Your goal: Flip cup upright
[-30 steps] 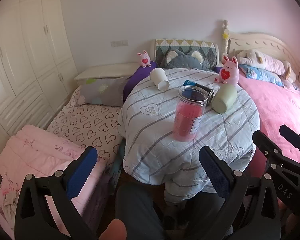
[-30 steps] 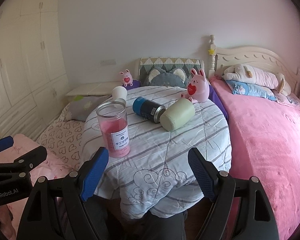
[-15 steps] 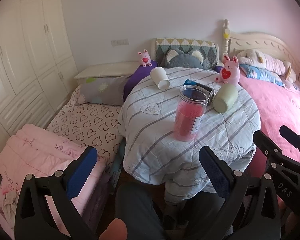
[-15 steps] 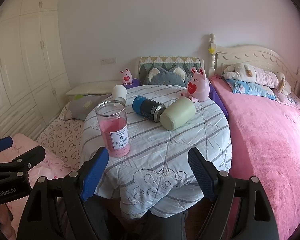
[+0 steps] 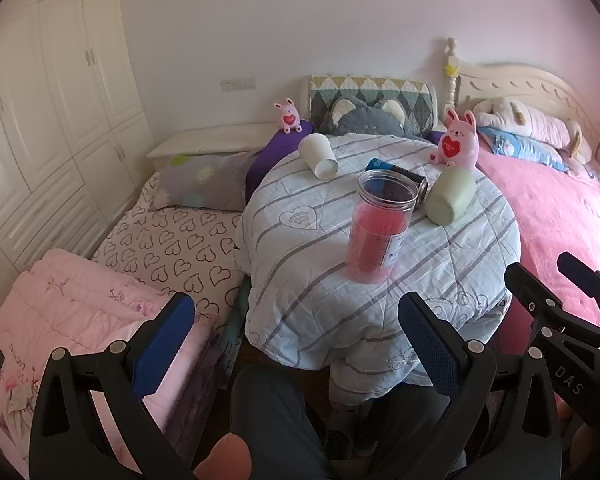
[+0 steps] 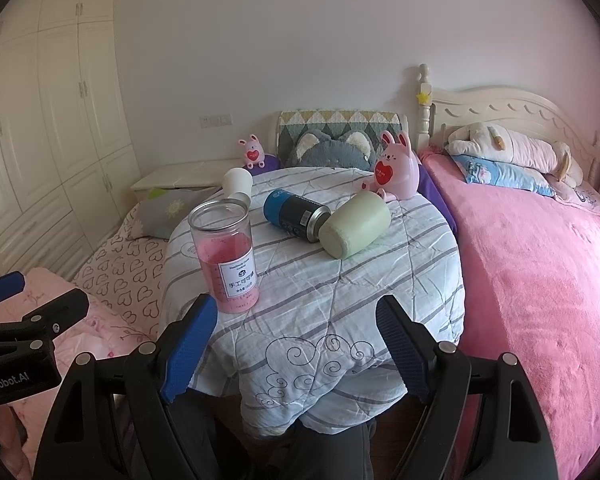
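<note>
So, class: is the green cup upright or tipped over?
Tipped over. The green cup lies on its side on the table, flat base facing the camera, beside the blue can, also lying down.

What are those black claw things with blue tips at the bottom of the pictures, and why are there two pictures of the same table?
They are two grabbers, each with two fingers, and a person holds one in each hand. Each grabber carries a small camera, so you get two pictures: one from the left gripper, one from the right gripper. Both are open and hold nothing.

On the round table stands a clear jar with pink stuff inside. Three things lie on their sides: a green cup, a blue and black can and a white cup. A pink bunny toy sits at the back. The job is to stand a cup up.
</note>
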`<state>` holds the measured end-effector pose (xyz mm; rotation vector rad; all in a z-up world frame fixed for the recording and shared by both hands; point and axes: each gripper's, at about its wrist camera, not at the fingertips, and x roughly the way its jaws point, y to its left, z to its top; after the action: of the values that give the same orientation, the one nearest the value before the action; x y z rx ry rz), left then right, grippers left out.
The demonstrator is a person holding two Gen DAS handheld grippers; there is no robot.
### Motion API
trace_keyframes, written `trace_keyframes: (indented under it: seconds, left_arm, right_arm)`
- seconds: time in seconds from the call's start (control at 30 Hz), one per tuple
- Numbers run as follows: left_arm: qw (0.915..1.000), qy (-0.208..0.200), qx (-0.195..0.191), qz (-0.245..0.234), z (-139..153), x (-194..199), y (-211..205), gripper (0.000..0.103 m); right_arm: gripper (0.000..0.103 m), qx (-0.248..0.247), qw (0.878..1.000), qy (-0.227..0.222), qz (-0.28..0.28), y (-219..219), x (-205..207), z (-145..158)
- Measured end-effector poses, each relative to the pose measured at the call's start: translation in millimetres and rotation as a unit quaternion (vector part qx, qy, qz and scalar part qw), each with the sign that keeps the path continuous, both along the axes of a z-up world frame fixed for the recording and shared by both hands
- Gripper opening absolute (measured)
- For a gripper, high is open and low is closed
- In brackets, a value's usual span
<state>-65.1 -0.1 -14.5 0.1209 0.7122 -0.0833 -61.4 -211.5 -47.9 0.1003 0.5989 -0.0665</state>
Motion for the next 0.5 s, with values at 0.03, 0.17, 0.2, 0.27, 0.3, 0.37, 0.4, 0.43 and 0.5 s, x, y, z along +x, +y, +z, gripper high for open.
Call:
trace_keyframes:
  seconds: [0.03,0.17,0.2,0.27,0.3,0.37,0.4,0.43,0.5]
  left_arm:
    - [1.0,0.001,0.0,0.0,-0.1,-0.1,-0.1,0.103]
    - [1.0,0.002,0.001,0.001,-1.1,0.5,0.2,0.103]
    - [1.0,0.001,0.002,0.001,-1.4,1.2,-0.1,0.103]
    - [1.0,0.002,0.002,0.0,-1.8,1.6,-0.3,0.103]
    - [1.0,0.003,0.001,-0.002,-2.1,1.4,-0.1,0.103]
    - [1.0,0.003,0.002,-0.004,-1.9,3.5,-0.3,0.103]
    - [1.0,0.003,0.002,-0.005,-1.7,4.0,-0.6,0.103]
    - [1.0,0.002,0.003,-0.005,-1.6,3.8,-0.7,0.103]
    - [1.0,0.002,0.004,-0.007,-0.7,5.0,-1.1,0.103]
  right_arm:
    - [0.083,0.0,1.0,0.0,0.0,-0.2,0.0,-0.7]
    - [0.083,0.0,1.0,0.001,0.0,-0.2,0.5,-0.6]
    - [0.083,0.0,1.0,0.001,0.0,-0.2,0.6,-0.5]
    - [0.083,0.001,1.0,0.001,-0.001,-0.5,0.2,-1.1]
    - [0.083,0.001,1.0,0.002,0.0,-0.6,0.2,-1.0]
    - [0.083,0.001,1.0,0.003,0.0,-0.3,1.5,-2.1]
    - [0.083,0.001,1.0,0.004,0.0,0.0,2.7,-3.8]
    - [0.083,0.001,1.0,0.004,0.001,0.4,2.7,-4.7]
    - [0.083,0.001,1.0,0.004,0.001,0.6,4.0,-5.5]
